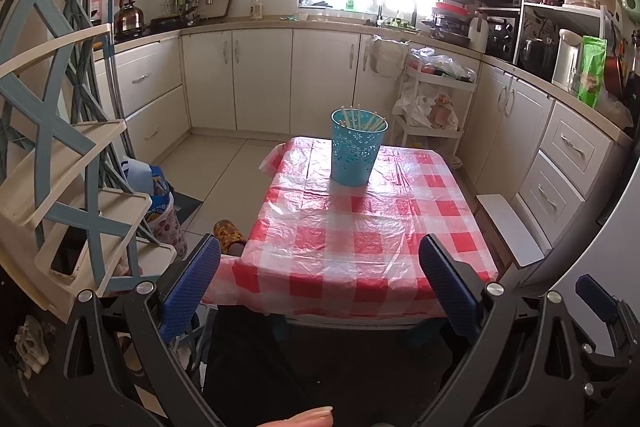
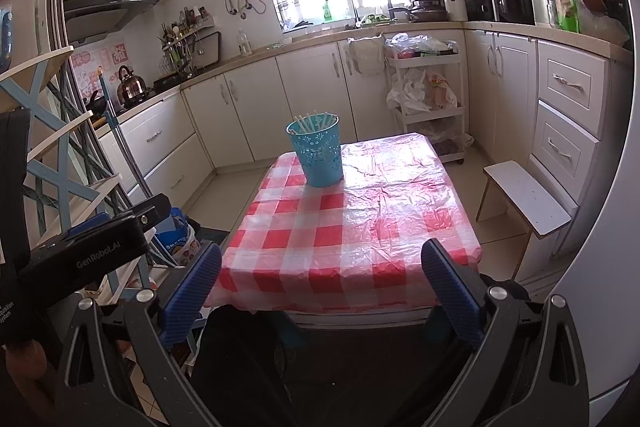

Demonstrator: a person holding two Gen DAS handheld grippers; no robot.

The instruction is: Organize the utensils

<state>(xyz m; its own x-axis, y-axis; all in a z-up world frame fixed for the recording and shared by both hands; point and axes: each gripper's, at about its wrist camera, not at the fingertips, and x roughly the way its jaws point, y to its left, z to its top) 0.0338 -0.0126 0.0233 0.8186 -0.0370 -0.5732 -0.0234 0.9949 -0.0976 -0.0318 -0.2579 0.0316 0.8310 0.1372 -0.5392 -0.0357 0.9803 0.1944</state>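
A blue perforated holder [image 1: 357, 151] [image 2: 318, 154] stands upright on the far part of a table covered with a red-and-white checked cloth [image 1: 360, 239] [image 2: 352, 227]. Several pale chopsticks [image 1: 362, 119] [image 2: 314, 121] stick out of its top. My left gripper [image 1: 320, 267] is open at the table's near edge, well short of the holder, with nothing between its blue fingers [image 1: 448, 287]. My right gripper [image 2: 322, 267] is also open and empty, at the near edge. The left gripper's body [image 2: 88, 251] shows at the left of the right wrist view.
A blue-and-cream shelf rack [image 1: 64, 155] [image 2: 52, 131] stands close on the left. A small white stool [image 1: 510, 227] [image 2: 528, 199] sits right of the table. A white trolley with bags [image 1: 436, 99] [image 2: 426, 87] stands beyond. Kitchen cabinets and counters ring the room. A slippered foot [image 1: 228, 235] shows under the table's left corner.
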